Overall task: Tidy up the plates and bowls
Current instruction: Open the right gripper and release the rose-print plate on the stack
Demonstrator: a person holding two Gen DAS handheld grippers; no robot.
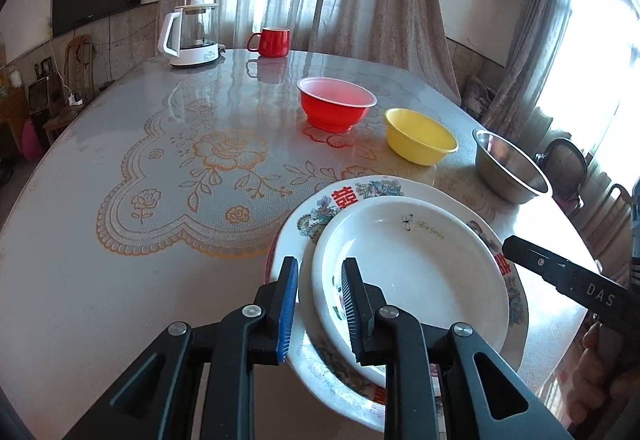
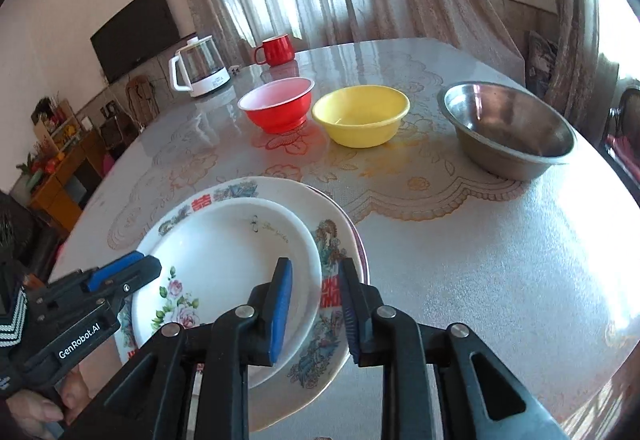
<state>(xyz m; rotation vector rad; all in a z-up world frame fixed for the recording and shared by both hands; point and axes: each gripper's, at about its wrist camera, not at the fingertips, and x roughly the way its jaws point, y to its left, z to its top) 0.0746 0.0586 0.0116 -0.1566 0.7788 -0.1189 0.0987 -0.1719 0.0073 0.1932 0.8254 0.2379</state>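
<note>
1. Plates come first here: a small white floral plate sits nested on a large round white plate with a coloured dragon-and-character rim, both on the grey lace-patterned table.
2. Left gripper straddles the near-left rim of the small plate, jaws slightly spread, pads not visibly pressing; the grip looks let go.
3. Right gripper straddles the plates' right rim, one finger over the small plate, the other outside the large plate's edge, jaws likewise a little apart and pinching nothing.
4. Judged from this, plate stacking seems done and the bowls are the step ahead.
5. Ahead of the right gripper stand a red plastic bowl, a yellow plastic bowl just beside it, and, further right and apart, a wide stainless steel bowl.
6. Next move probably calls for backing both tools off the rims without dragging the plates, then reaching forward to nest the bowls.
7. Beyond the bowls, a red mug and a white-and-glass kettle stand well clear; nothing blocks the reach.
</note>
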